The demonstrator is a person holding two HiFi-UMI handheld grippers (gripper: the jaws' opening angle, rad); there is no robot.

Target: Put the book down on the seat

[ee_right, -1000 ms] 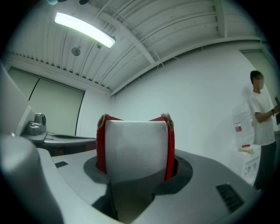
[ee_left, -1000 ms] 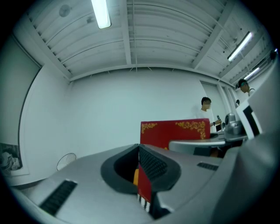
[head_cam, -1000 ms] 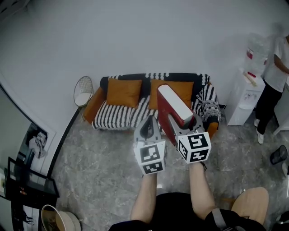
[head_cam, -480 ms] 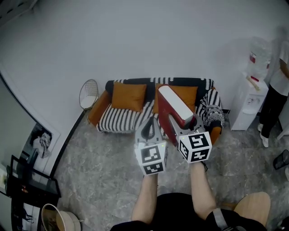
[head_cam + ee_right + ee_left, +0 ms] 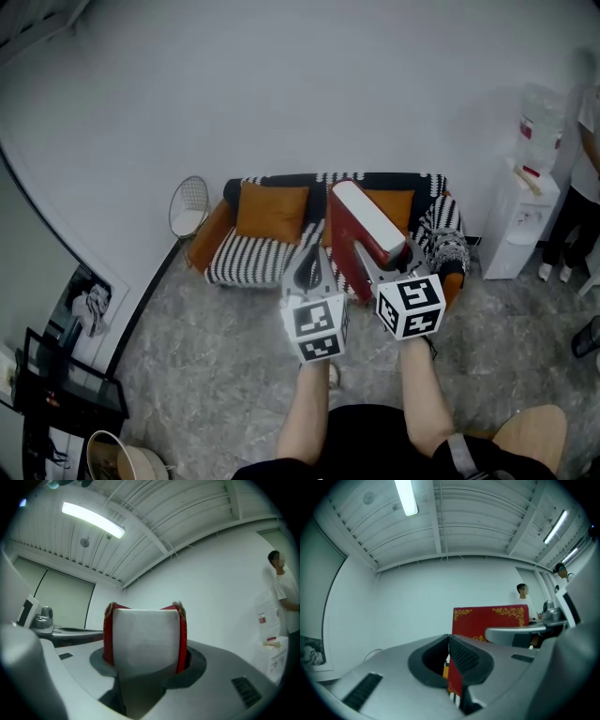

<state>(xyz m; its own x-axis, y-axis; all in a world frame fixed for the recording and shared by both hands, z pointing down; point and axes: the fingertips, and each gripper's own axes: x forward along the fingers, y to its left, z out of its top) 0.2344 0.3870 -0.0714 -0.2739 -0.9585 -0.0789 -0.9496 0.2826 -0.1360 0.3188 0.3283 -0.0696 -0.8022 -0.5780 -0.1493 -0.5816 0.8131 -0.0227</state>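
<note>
Grey marbled floor (image 5: 206, 366), white wall. One striped sofa (image 5: 248, 262); two orange cushions (image 5: 272, 212). One red book (image 5: 361, 225), off the seat, clamped spine-down in right gripper (image 5: 386, 257). Left gripper (image 5: 310, 251): jaws together, empty.

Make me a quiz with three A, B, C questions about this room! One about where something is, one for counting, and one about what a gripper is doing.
1. Where is the red book?
A) on the floor
B) in the right gripper
C) on a shelf

2. How many orange cushions are on the sofa?
A) one
B) two
C) four

3. How are the left gripper jaws?
A) shut, with nothing held
B) wide open
C) clamped on a cushion

Answers:
1 B: the right gripper clamps the red book, up in front of the sofa.
2 B: two orange cushions lean on the backrest.
3 A: its jaws meet, with nothing between them.
</note>
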